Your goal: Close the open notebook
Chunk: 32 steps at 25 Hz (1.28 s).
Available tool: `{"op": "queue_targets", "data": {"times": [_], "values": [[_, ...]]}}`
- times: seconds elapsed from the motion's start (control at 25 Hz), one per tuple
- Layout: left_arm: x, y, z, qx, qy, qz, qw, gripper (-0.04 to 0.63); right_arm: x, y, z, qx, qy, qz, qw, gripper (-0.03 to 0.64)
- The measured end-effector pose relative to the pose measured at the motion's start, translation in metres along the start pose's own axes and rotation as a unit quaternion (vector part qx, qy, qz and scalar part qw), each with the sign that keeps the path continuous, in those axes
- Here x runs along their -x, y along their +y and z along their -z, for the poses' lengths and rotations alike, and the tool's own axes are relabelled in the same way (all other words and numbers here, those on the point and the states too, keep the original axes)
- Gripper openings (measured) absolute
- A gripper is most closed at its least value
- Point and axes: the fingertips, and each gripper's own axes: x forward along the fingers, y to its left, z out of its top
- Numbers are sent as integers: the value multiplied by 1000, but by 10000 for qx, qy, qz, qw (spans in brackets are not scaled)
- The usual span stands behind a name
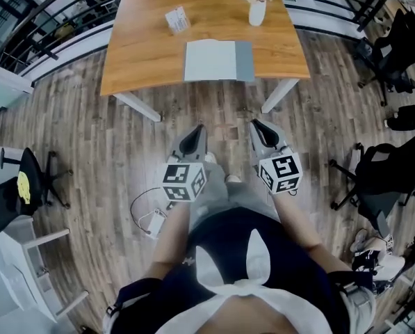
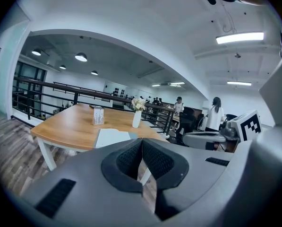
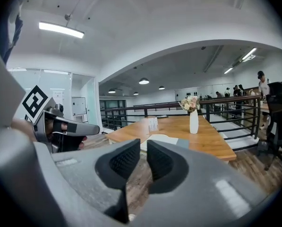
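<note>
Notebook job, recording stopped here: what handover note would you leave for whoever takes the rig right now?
Left claw: shut, empty, over the floor, short of the table.
Right claw: shut, empty, beside the left one.
Notebook: lies flat at the table's near edge, white page up, untouched. A vase and a small box stand behind it.
Done: nothing yet.
Left: step up to the table and fold the notebook shut.

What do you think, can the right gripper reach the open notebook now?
Probably not yet: the right gripper hangs over the floor, short of the table; nothing stands between it and the notebook.
</note>
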Motion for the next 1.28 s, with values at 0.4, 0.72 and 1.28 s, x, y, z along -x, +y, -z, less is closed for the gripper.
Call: {"op": "queue_targets", "data": {"times": [0.4,0.72,1.28], "values": [[-63,29,-20,-60,171,241,9995,18,-62,-42,3,-587,255,133,9979,180],[-118,55,-40,-107,292,445,9985,18,-108,-84,0,-874,367,402,9947,222],[-187,96,-52,-66,515,620,9967,18,-173,-128,18,-1390,723,583,9859,225]]}}
